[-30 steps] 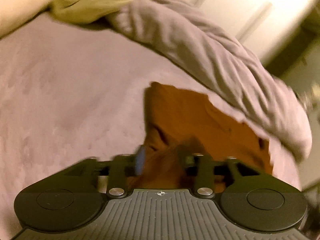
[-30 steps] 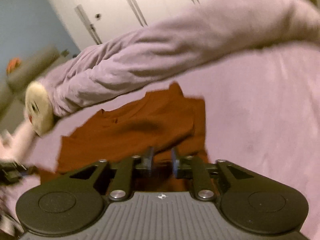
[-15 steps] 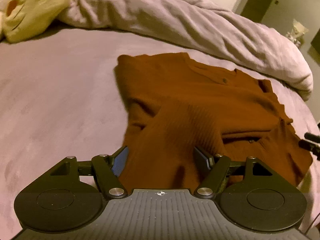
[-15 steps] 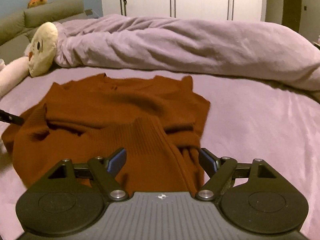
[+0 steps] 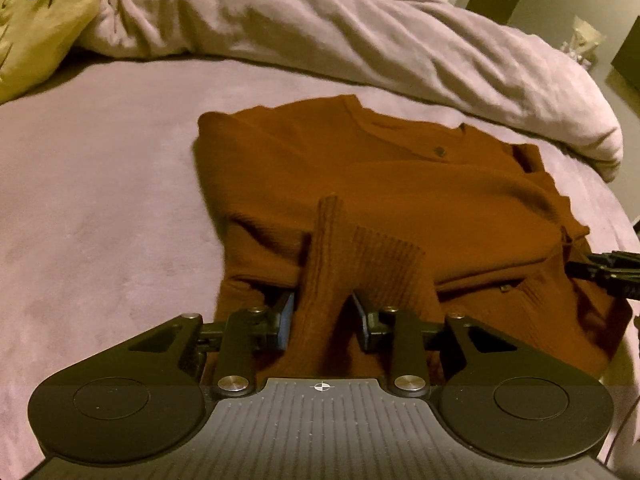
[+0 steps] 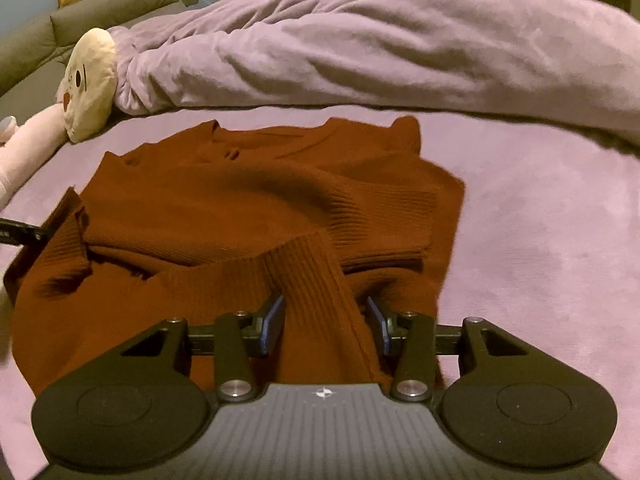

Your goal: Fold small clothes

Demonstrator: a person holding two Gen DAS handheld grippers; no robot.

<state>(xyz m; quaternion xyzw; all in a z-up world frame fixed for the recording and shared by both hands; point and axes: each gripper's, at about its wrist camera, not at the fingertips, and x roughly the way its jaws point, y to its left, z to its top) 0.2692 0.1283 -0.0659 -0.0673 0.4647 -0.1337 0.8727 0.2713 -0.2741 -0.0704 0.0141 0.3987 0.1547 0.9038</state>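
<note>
A: Progress first: how far along is the fold?

B: Partway, I'd judge. The rust-brown ribbed knit sweater (image 5: 384,184) lies front-up on the mauve bed sheet (image 5: 100,208), collar toward the far side, and both sleeves already lie folded across the body. What looks left is bringing the near hem up over the chest and squaring the bundle.

A: And the grippers?

B: The left gripper (image 5: 322,314) sits at the near left corner of the hem, and a raised ridge of ribbed fabric stands between its fingers. They are closing; the left pad looks to be against the knit, the right one just beside it, so I would not call it a firm grip yet. The right gripper (image 6: 326,320) is at the near right corner, also closing, with a fold of ribbed knit rising between the fingers and narrow gaps visible on both sides.

A: Any containers, basket or drawer?

B: None in view, so nothing is held in anything. The sweater rests straight on the bed. Beyond it on the far side lies a rumpled lilac duvet (image 6: 400,48), and at the far left a cream round plush cushion with a face (image 6: 86,84).

A: Other clothes waiting?

B: None that I can see.
</note>
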